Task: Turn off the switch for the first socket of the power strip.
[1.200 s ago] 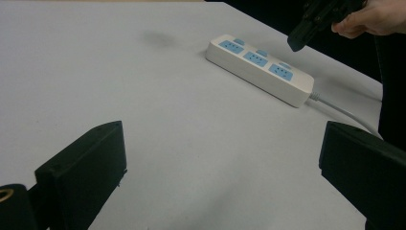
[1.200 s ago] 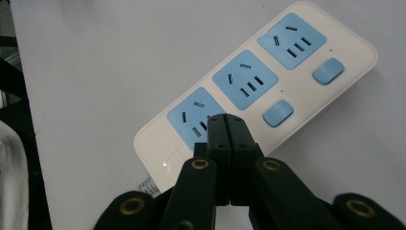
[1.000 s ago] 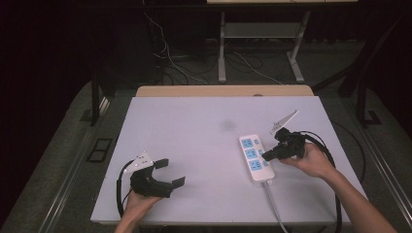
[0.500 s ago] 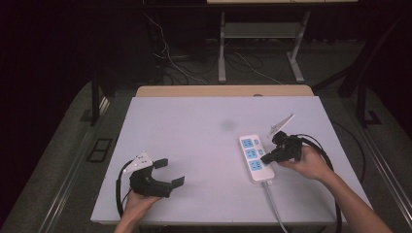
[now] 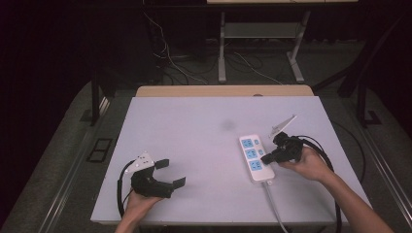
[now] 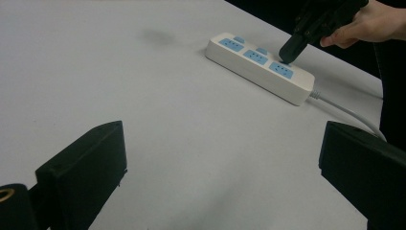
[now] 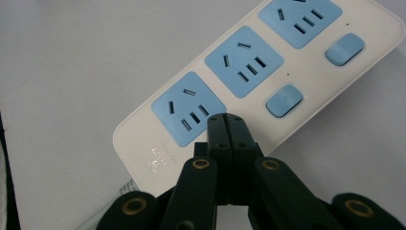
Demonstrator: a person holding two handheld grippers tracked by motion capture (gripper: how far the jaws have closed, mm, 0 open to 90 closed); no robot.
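Note:
A white power strip (image 5: 256,158) with three blue sockets and blue switches lies at the right of the table. My right gripper (image 5: 265,157) is shut. Its tips rest on the strip's near end, beside the nearest socket (image 7: 187,108), and nothing is held between them. In the right gripper view, the gripper (image 7: 226,120) hides the spot where that socket's switch would be; the other two switches (image 7: 284,100) show. My left gripper (image 5: 171,173) sits open at the front left, far from the strip (image 6: 261,67), with bare table between its jaws.
The strip's white cable (image 5: 272,204) runs off the table's front edge. A faint dark smudge (image 5: 227,124) marks the white tabletop (image 5: 194,126). A wooden board (image 5: 223,91) lines the far edge. Beyond it are desk legs and floor cables.
The right gripper has shifted slightly over the strip's near end. The left gripper has stayed put.

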